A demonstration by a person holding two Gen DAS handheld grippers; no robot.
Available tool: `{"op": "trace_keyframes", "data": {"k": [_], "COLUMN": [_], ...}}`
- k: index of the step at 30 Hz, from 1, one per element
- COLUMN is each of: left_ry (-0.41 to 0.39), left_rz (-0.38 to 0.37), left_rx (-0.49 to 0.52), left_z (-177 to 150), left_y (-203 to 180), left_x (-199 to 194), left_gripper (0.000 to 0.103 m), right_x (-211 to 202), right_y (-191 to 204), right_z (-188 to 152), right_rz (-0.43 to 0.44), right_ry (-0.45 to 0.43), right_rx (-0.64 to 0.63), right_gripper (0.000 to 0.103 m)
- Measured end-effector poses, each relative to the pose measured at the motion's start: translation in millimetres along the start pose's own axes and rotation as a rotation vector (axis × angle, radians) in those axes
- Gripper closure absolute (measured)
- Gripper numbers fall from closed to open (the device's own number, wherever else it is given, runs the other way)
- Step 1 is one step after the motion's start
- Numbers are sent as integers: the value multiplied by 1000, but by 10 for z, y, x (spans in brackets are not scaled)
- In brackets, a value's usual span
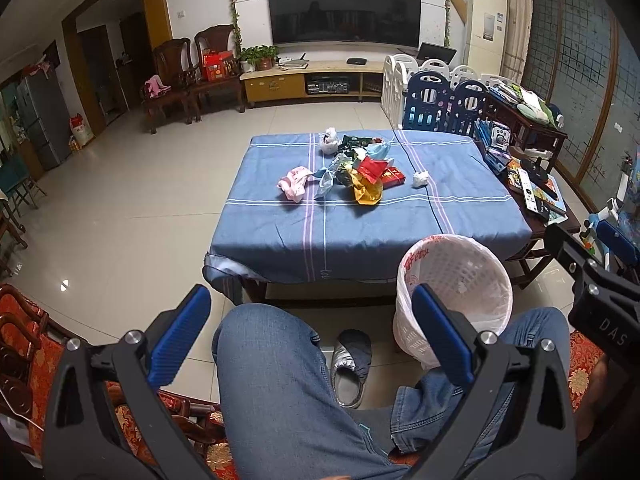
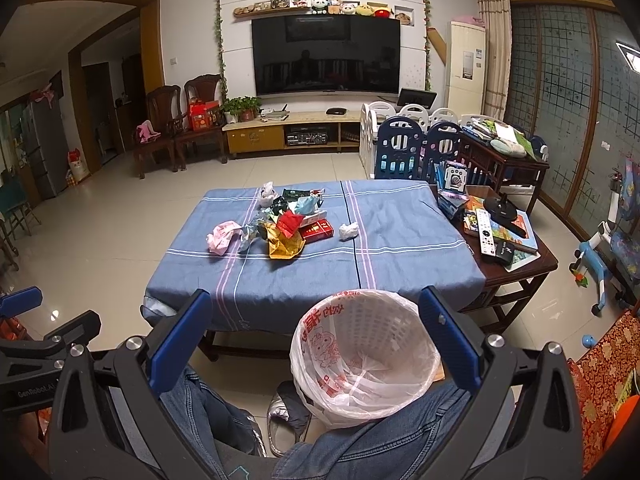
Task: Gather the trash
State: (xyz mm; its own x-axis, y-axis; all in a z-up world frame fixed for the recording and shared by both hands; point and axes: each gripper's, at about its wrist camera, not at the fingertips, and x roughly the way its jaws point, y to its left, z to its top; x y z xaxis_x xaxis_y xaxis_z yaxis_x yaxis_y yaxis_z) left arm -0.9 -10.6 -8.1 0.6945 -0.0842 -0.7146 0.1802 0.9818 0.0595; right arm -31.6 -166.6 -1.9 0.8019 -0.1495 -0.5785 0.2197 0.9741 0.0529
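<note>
A heap of trash point(image 1: 352, 168) point(image 2: 280, 228) lies mid-table on the blue cloth: coloured wrappers, a red box point(image 1: 392, 176) point(image 2: 318, 232), a pink crumpled bag point(image 1: 294, 182) point(image 2: 222, 236) and a white paper ball point(image 1: 420, 179) point(image 2: 348, 231). A white basket lined with a plastic bag point(image 1: 456, 292) point(image 2: 364, 356) stands on the floor between the person's knees. My left gripper point(image 1: 316, 332) is open over the left knee, holding nothing. Just as open and bare, my right gripper point(image 2: 316, 332) hangs above the basket's mouth. Both are well short of the table.
The blue-clothed table point(image 1: 280, 220) point(image 2: 400, 248) fills the middle. A dark side table point(image 1: 536, 196) point(image 2: 512, 248) with remotes and books stands at the right. A slipper point(image 1: 352, 364) point(image 2: 284, 416) lies on the tiled floor. The person's jeans-clad legs point(image 1: 276, 392) sit under both grippers.
</note>
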Motion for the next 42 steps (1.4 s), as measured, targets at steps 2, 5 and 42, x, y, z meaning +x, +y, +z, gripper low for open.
{"op": "trace_keyframes", "data": {"k": [2,5,42], "left_ry": [-4,-3,15], "left_rz": [10,22,-131], "left_rx": [5,11,-25], "left_z": [-2,-15,935], "left_y": [-18,-32,-219], "left_x": [10,43,3293], "left_gripper": [3,3,3], "right_x": [8,16,2415], "right_y": [7,4,-543], "right_z": [-6,-24,-367], "right_rz": [1,7,91], "right_ry": [1,-4,20], "right_rx": [0,1,-54], "right_gripper": [2,2,3]}}
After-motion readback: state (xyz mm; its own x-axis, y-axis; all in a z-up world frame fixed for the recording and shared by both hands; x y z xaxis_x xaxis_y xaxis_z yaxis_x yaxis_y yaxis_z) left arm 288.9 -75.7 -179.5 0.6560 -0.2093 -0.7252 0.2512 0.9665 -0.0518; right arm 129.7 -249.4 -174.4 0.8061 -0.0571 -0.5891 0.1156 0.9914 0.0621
